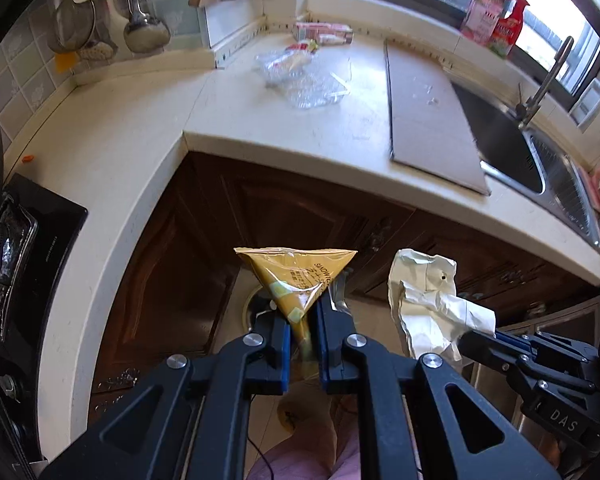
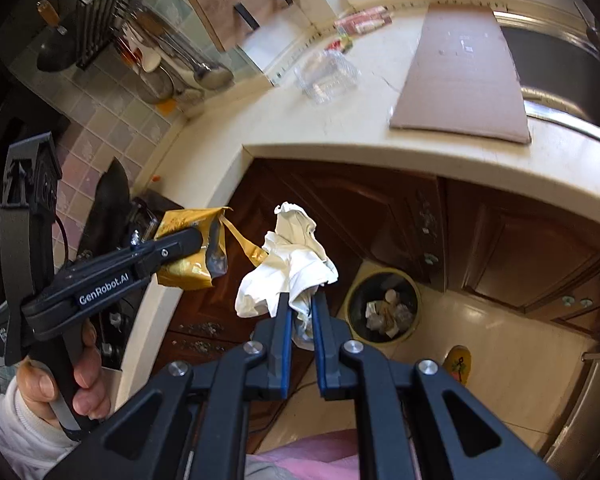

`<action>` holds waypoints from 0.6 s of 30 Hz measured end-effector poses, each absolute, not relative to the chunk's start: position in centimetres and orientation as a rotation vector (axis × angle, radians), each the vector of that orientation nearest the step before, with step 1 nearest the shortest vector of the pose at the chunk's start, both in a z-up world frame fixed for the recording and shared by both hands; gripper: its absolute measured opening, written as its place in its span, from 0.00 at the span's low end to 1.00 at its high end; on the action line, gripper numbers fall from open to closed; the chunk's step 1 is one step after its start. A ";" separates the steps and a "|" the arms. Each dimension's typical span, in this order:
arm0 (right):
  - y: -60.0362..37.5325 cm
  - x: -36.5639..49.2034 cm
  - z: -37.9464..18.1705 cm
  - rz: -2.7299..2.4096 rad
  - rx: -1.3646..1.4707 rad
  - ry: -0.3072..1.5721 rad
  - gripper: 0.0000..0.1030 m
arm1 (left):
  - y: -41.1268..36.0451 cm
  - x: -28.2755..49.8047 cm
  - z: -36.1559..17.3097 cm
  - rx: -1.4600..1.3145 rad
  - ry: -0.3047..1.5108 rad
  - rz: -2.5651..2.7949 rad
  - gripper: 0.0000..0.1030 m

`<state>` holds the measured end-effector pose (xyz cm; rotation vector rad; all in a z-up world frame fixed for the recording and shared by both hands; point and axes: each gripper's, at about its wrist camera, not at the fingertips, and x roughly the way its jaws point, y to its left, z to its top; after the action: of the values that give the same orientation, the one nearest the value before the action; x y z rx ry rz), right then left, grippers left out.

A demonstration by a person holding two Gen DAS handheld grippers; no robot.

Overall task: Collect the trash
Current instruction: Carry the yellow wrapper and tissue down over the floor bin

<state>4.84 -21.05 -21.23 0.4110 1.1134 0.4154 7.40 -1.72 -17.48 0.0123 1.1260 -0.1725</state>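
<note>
Two handheld grippers hang over a kitchen floor, just off the inner corner of an L-shaped cream counter (image 1: 284, 136), each w/ a piece of trash. Left gripper (image 1: 303, 312): jaws closed on a yellow triangular sandwich wrapper (image 1: 296, 276), pinched at its narrow end, wide edge fanned out beyond the tips. Right gripper (image 2: 301, 312): jaws closed on a crumpled white paper wad (image 2: 288, 268), most of the paper bunched above the tips. In the right wrist view the left gripper shows at left w/ a person's hand (image 2: 60, 384) round its handle, white sleeve at the wrist; the wrapper and paper hang near each other, whether touching can't be told.

Trash bin (image 2: 384, 306): round, yellow rim, black liner, on the tiled floor beside the dark wood cabinet doors (image 2: 380, 216), below and to the right of the paper wad; crumpled scraps already inside.

On the counter: clear plastic clamshell container (image 1: 304, 80) near the back corner, a pink-and-white flat packet (image 1: 324, 33) at the back edge beside it, and a cardboard sheet (image 1: 428, 112) running from the back edge to the front edge, overlapping the steel sink (image 1: 548, 168). Black stove (image 1: 32, 248) sits at the counter's left end. Ladles and a strainer hang on the tiled wall.
</note>
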 end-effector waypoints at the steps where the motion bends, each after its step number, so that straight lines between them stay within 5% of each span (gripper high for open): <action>1: -21.1 4.9 -22.0 0.411 0.408 1.131 0.09 | -1.9 7.6 -18.3 0.028 1.139 -0.156 0.08; 18: -19.8 8.1 -37.3 0.382 0.357 1.430 0.09 | -0.9 9.6 -36.6 0.003 1.384 -0.036 0.08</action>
<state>8.14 -19.84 -37.29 0.3571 1.4298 0.3820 9.63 -0.91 -36.55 0.0030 1.3835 -0.0359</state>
